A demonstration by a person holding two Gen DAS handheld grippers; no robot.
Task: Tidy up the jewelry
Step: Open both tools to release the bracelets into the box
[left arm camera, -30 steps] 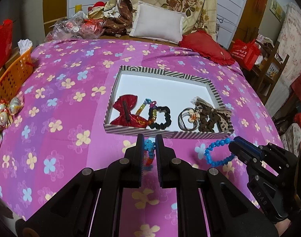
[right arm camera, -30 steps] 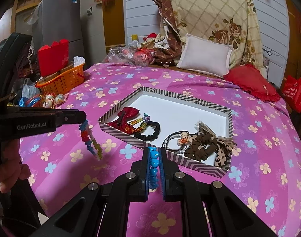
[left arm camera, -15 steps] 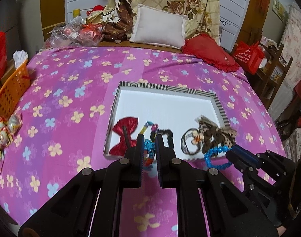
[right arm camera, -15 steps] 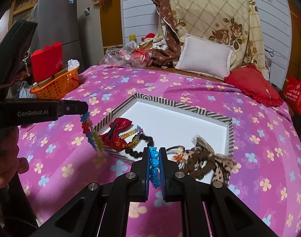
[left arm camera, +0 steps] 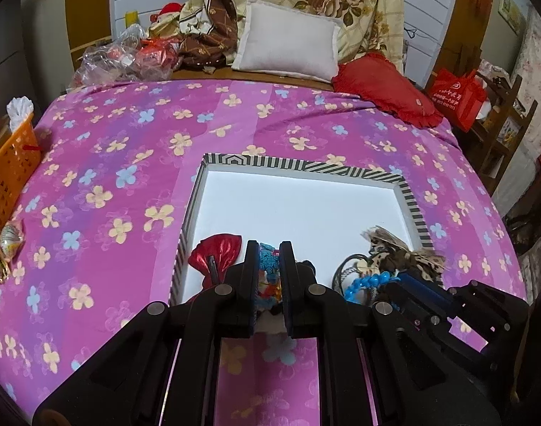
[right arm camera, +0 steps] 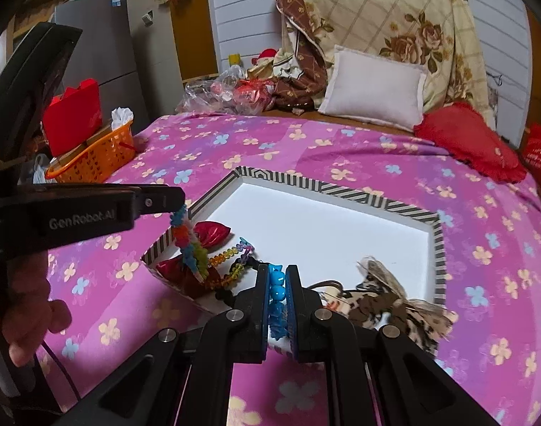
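A shallow tray (left arm camera: 416,213) lies on the bed (left arm camera: 128,163), near its middle. In the tray, along the 6 o'clock wall, sit a bow (left arm camera: 217,252) at 7 o'clock and a patterned bow (left arm camera: 394,252) at 5 o'clock, well apart. Behind the tray, at 12 o'clock, a pillow (left arm camera: 288,49) leans at the head of the bed, with a cushion (left arm camera: 384,88) just beside it at 1 o'clock. A basket (left arm camera: 7,174) stands off the bed's edge at 9 o'clock.
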